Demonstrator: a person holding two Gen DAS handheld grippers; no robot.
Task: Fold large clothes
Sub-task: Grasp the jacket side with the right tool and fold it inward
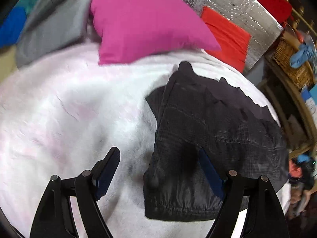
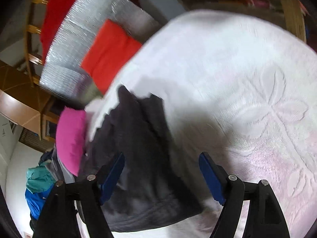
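Note:
A dark grey, almost black pair of trousers (image 1: 208, 130) lies folded on the white and pink bedspread (image 1: 69, 109). My left gripper (image 1: 158, 156) is open above the bedspread, its right finger over the garment's near left part. In the right wrist view the same garment (image 2: 142, 158) lies bunched on the bedspread (image 2: 237, 79). My right gripper (image 2: 161, 162) is open and hangs over the garment's near end, holding nothing.
A magenta pillow (image 1: 142, 23) lies at the head of the bed, a grey cloth (image 1: 53, 27) and blue and teal clothes (image 1: 13, 23) to its left. A red cloth (image 1: 227, 37) rests on a silver foil mat (image 1: 247, 10). Wooden furniture (image 1: 293, 75) stands right.

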